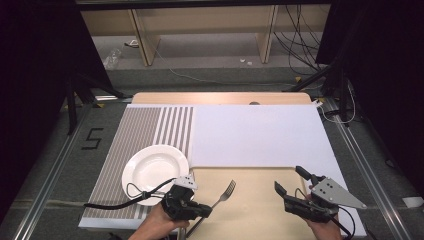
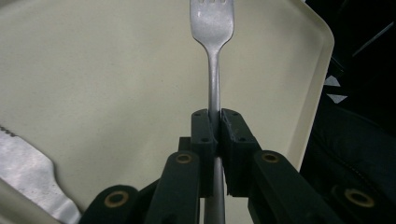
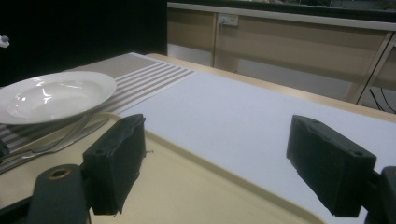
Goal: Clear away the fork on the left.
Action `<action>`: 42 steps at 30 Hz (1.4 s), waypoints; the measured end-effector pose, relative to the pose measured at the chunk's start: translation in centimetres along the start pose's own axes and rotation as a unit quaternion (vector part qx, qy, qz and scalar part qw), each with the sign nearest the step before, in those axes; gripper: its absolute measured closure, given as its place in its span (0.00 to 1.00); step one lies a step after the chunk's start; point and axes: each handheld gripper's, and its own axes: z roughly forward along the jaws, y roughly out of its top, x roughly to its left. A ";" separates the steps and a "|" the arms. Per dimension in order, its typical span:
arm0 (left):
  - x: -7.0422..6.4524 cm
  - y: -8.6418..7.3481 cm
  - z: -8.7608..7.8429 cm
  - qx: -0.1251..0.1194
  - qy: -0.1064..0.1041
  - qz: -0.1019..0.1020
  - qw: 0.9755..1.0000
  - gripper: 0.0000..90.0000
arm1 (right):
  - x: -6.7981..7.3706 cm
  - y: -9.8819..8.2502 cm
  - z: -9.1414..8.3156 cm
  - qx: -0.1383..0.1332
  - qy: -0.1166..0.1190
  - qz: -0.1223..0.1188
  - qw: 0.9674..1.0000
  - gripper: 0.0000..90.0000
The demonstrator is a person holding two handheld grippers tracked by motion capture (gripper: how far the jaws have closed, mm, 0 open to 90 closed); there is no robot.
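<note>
High view: left gripper point(image 1: 199, 209) sits at the near edge of the tray point(image 1: 250, 220), clamped on the handle of the fork point(image 1: 222, 196). The fork lies diagonally, tines pointing far-right, over the left part of the tray. Plate point(image 1: 155, 172) sits on the striped mat point(image 1: 145, 130), just left of the tray and beside the gripper. Right gripper point(image 1: 291, 182) is at the tray's right side, jaws wide apart, nothing between them, well clear of the fork. Left gripper view: both pads point(image 2: 204, 135) are pressed on the fork point(image 2: 214, 60) at mid-handle, the tines run straight out ahead over the tray point(image 2: 116, 70), and a knife point(image 2: 32, 179) lies in the near-left corner. Can't tell if the fork is lifted or resting on the tray surface. Right gripper view: jaws stand open over the tray's point(image 3: 196, 186) edge, plate point(image 3: 53, 95) at left on the mat point(image 3: 140, 74), white board point(image 3: 243, 112) beyond, cutlery handles visible under the plate rim. My read on the step: fork is grasped, transfer off the tray is under way, probably place-setting next to the plate. Next move needs the grip kept tight, a lift clear of the tray lip, then the fork laid down flat beside the plate without knocking the rim. Right side looks idle, likely waiting for the knife.
</note>
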 end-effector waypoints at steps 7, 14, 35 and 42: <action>0.0 -0.3 1.4 0.023 -0.006 -0.009 1.000 0.93 | 0.0 0.0 0.0 0.000 0.000 -0.001 1.000 0.23; 0.2 -0.4 1.8 0.030 0.002 -0.015 0.999 0.93 | 0.0 0.0 0.0 -0.002 0.001 0.000 1.000 0.23; 0.7 -0.6 3.2 0.059 0.028 -0.008 0.998 0.89 | 0.1 0.0 0.0 -0.001 0.002 0.000 1.000 0.23; 0.0 0.0 2.3 0.022 0.050 0.014 0.998 0.49 | 0.1 0.0 0.0 -0.001 0.002 -0.001 1.000 0.23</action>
